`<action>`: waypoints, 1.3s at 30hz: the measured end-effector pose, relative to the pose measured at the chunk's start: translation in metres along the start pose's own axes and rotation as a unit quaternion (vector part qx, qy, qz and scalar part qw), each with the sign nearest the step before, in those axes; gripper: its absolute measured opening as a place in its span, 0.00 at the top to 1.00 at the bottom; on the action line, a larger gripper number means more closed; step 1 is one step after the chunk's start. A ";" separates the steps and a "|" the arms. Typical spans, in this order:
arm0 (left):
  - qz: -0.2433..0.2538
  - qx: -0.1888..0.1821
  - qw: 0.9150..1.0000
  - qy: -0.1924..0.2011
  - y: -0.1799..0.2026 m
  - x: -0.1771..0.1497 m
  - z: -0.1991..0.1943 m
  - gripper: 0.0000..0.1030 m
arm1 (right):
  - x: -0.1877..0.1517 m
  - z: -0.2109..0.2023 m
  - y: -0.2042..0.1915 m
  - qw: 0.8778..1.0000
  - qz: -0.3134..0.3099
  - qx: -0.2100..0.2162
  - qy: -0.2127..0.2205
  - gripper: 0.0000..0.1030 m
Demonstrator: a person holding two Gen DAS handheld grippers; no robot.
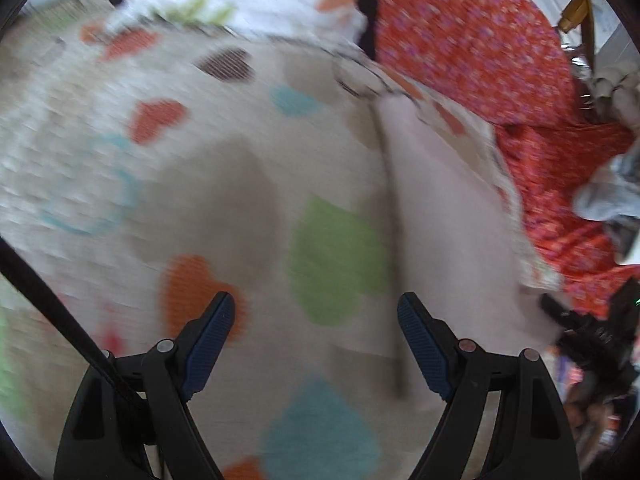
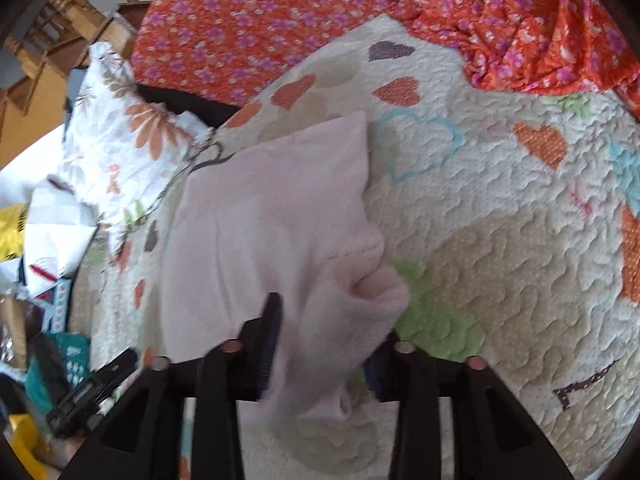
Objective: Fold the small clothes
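Pink garment (image 2: 272,216) lies partly folded on the heart quilt (image 2: 500,240), one end between the right gripper (image 2: 324,344) fingers, jaws parted, not pinching; left gripper (image 1: 316,340) open, empty; tidying remains

Pale pink garment (image 2: 272,216) on cream heart-patterned quilt (image 2: 500,216), beside orange cloth with purple flowers (image 2: 248,20).

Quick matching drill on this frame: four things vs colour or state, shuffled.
Things:
1. pink garment
2. quilt
3. left gripper
4. pillow

States:
A. white with orange flowers
B. cream with coloured hearts
C. open, nothing between the fingers
D. lying on the quilt, one end between the right gripper's fingers

Pairs: 1-D, 2-B, 3-C, 4-A
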State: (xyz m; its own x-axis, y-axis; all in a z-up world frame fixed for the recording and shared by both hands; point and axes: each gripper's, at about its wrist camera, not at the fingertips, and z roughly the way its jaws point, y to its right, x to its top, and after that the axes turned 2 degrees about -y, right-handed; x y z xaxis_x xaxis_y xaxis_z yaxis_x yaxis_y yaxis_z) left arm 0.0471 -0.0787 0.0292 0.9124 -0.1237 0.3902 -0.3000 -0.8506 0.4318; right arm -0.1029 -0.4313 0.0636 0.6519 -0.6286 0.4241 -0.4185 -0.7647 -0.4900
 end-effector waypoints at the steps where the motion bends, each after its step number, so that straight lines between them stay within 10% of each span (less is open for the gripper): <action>1: 0.000 -0.014 1.000 -0.006 0.004 -0.001 0.003 0.20 | -0.005 -0.003 0.000 1.000 -0.004 0.008 0.001 0.52; 11: 0.128 -0.006 0.992 0.012 0.082 -0.007 0.029 0.20 | -0.033 -0.032 -0.006 0.993 -0.111 -0.014 0.037 0.33; 14: 0.122 0.030 0.992 -0.030 0.077 -0.006 0.056 0.42 | -0.017 -0.015 -0.011 0.992 -0.120 -0.013 0.020 0.33; 19: 0.112 0.023 0.993 -0.029 0.074 -0.006 0.055 0.43 | 0.009 0.021 -0.008 0.974 -0.027 0.204 -0.090 0.33; 22: 0.119 0.024 0.992 -0.027 0.073 -0.008 0.055 0.43 | 0.010 0.014 0.000 0.955 0.012 0.288 -0.074 0.33; 31: 0.169 -0.030 0.985 0.021 0.089 -0.014 0.008 0.42 | -0.008 -0.048 0.036 0.993 -0.065 0.096 0.022 0.33; 39: 0.324 -0.017 0.946 -0.001 0.134 -0.061 0.022 0.34 | -0.014 -0.010 0.046 0.992 -0.033 0.118 -0.043 0.39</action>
State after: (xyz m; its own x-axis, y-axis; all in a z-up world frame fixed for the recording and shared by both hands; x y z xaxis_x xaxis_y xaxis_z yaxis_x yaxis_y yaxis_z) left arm -0.0425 -0.1961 0.0449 0.5338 -0.6150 0.5803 -0.8055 -0.5787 0.1277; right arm -0.1381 -0.4592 0.0427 0.7286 -0.5565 0.3993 -0.2202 -0.7423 -0.6329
